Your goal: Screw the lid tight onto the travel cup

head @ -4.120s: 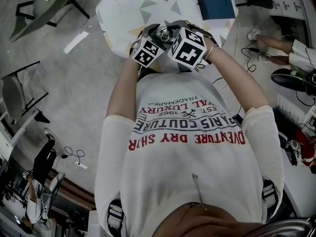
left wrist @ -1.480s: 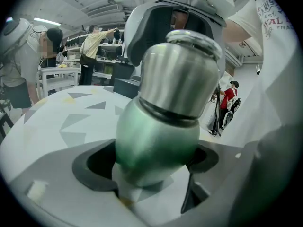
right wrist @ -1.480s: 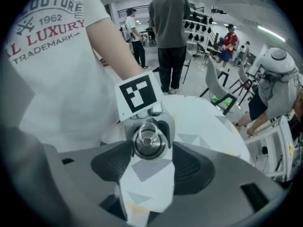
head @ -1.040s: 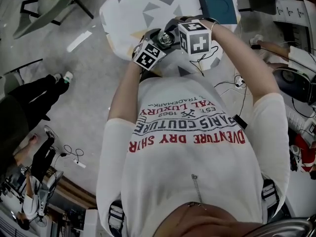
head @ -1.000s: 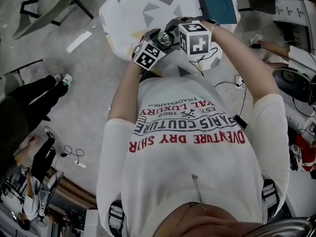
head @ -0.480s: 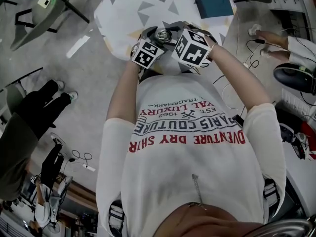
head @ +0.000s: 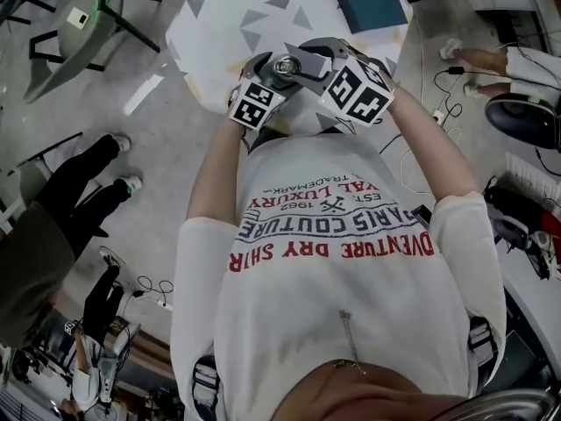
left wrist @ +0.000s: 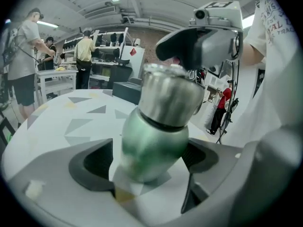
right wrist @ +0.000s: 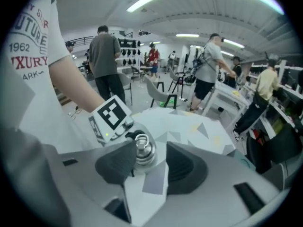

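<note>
Two claws meet on one object, and each has its own job. Your left claw (left wrist: 149, 162) is clamped on the green metal travel cup (left wrist: 151, 141), with its pads pressed to either side of the rounded body. It holds the cup tilted, and the white round table with grey and yellow triangles (left wrist: 57, 122) shows beyond the jaws. I judge that grip to be the anchor, so the body cannot spin while the top is turned.

Your right claw (right wrist: 151, 164) sits above the brushed-steel lid (right wrist: 143, 150), which has a small ring (right wrist: 141, 139) on top. Its jaws stand apart, astride the lid, and have just been closing a little. The lid lies close against one pad with a clear gap to the other, so nothing is gripped there yet. It looks like a bite being set up for a twist.

Much is hidden. The cup's base is lost behind the left claw's own body. A dark band (left wrist: 161, 122) shows under the lid, but whether the thread is fully home cannot be told. In the head view the marker cubes (head: 355, 93) cover nearly all of the cup. Whether the near pad actually touches the lid is also unclear.
</note>
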